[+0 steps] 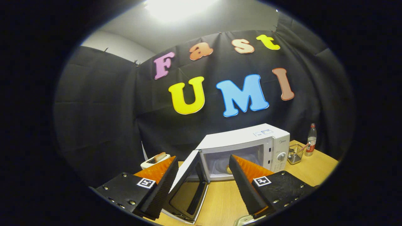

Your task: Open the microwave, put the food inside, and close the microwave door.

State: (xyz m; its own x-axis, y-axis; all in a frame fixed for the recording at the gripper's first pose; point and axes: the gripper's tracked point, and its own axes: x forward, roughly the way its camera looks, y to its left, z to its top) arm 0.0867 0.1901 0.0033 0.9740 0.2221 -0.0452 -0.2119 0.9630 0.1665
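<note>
The microwave (251, 150) stands on the counter (220, 201), its door (188, 185) swung wide toward the gripper (204, 188), leaving bare counter before its mouth. The food (228, 170) lies inside the microwave. The gripper hangs spread wide before the microwave, holding nothing.

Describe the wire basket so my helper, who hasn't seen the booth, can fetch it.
Find the white microwave on the wooden table, beyond the open gripper. Beside its dial side stands the wire basket, next to a clear bottle with a red cap. It is the see-through metal mesh container.
</note>
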